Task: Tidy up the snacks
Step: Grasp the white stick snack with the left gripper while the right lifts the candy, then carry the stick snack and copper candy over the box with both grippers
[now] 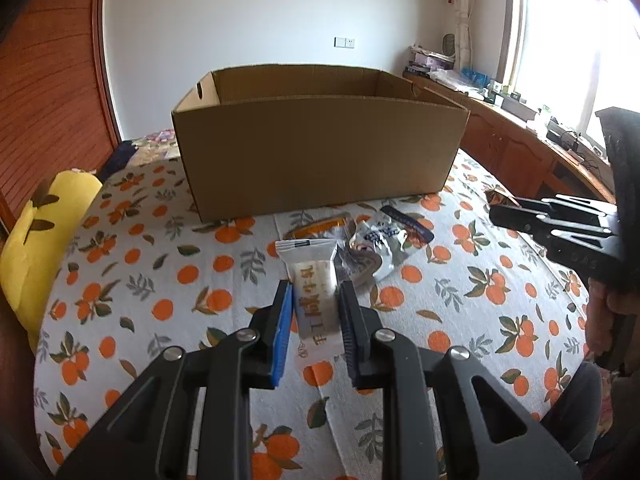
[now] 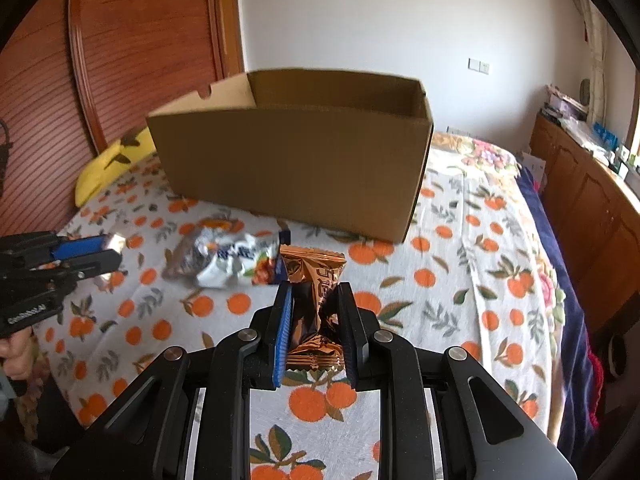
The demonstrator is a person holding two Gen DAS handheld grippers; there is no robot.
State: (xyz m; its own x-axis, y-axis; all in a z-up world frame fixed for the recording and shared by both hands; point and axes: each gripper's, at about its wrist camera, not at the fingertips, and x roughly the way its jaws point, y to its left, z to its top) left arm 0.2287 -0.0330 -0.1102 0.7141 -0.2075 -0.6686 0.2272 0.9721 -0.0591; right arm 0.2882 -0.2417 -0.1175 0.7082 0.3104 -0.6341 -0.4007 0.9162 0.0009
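Left gripper [image 1: 316,292] clamped on white snack packet [image 1: 314,280], glossy film, crimped end, gold print. Right gripper [image 2: 314,294] pinching copper-brown foil snack packet [image 2: 314,300], crinkled, serrated ends; both lifted above orange-print tablecloth [image 1: 160,280]. Past them, loose wrappers [image 1: 376,248] in crumpled silver pile on cloth. Farthest: open cardboard box [image 1: 316,152], plain corrugated, rectangular, notch in side wall.
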